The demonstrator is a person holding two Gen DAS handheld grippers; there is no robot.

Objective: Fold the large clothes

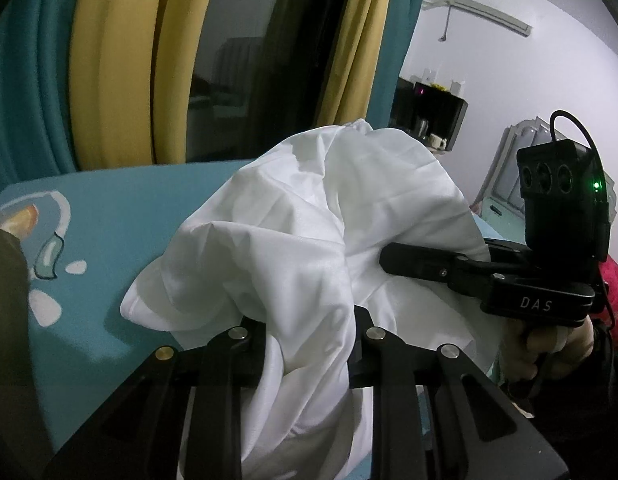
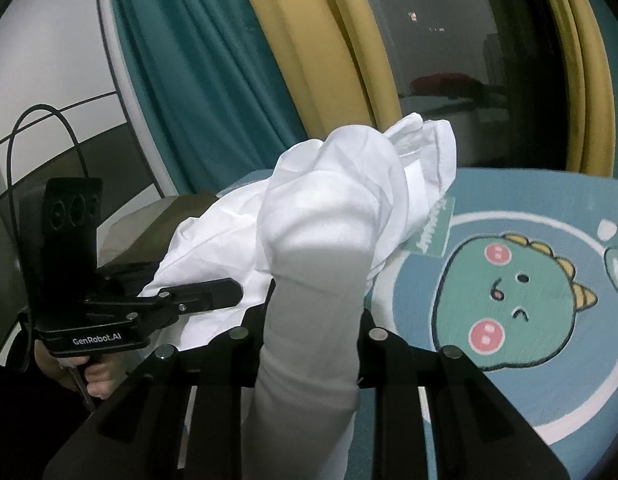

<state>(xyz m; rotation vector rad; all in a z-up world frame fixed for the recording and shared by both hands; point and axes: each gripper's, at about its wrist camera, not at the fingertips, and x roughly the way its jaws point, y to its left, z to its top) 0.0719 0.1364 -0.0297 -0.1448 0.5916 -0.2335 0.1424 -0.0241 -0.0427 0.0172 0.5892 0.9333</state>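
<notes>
With both claws, left and right, clamped on the white garment, I should lift evenly and spread it flat over the bed.

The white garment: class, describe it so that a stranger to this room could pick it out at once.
Find the teal blanket with the green cartoon dinosaur, in front of the teal and yellow curtains. Bunched above it is the white garment, gripped by the left claw and the right claw. It is the only plain white cloth there.
</notes>
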